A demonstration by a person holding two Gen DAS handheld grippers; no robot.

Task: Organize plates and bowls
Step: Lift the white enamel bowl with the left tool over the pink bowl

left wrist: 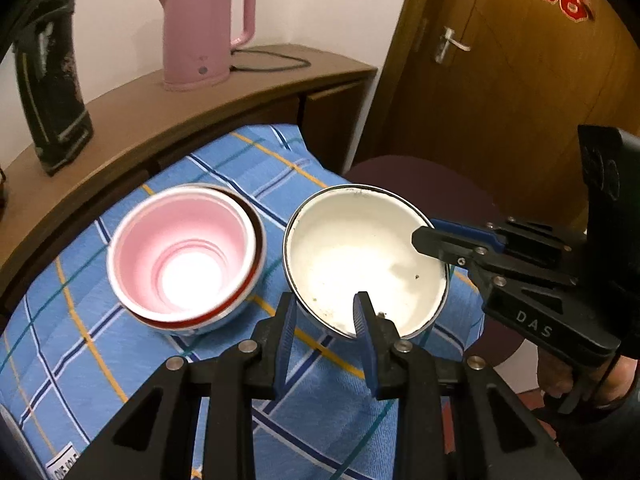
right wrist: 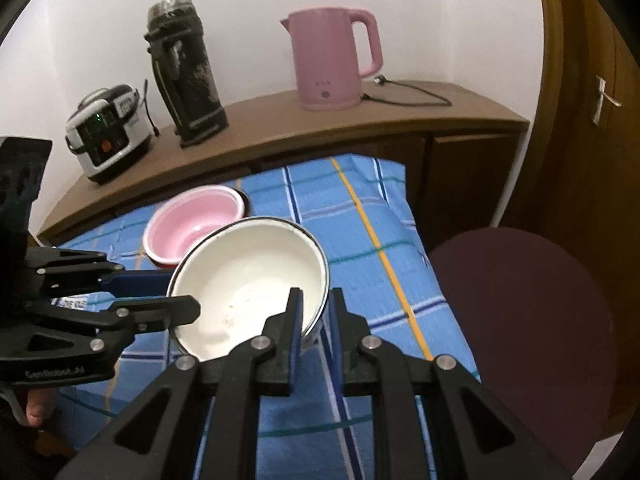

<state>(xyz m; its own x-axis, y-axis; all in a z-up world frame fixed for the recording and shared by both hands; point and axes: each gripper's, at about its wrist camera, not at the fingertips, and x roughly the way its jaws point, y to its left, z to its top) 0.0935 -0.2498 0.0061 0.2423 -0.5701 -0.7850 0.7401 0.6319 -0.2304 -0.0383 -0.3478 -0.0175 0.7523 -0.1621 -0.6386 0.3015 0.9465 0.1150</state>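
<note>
Both grippers pinch the white bowl (left wrist: 362,258): left gripper (left wrist: 325,312) on its near rim, right gripper (right wrist: 316,312) on the opposite rim, steadying it level. It sits just right of the pink bowl (left wrist: 182,254), likely its stacking target.

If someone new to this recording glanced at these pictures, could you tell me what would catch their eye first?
First, the white bowl in the middle, over the blue checked cloth, with the left gripper and the right gripper each astride its rim on different sides. Next, the pink bowl nested in a red-rimmed bowl to its left, and the pink kettle on the wooden sideboard behind.
</note>
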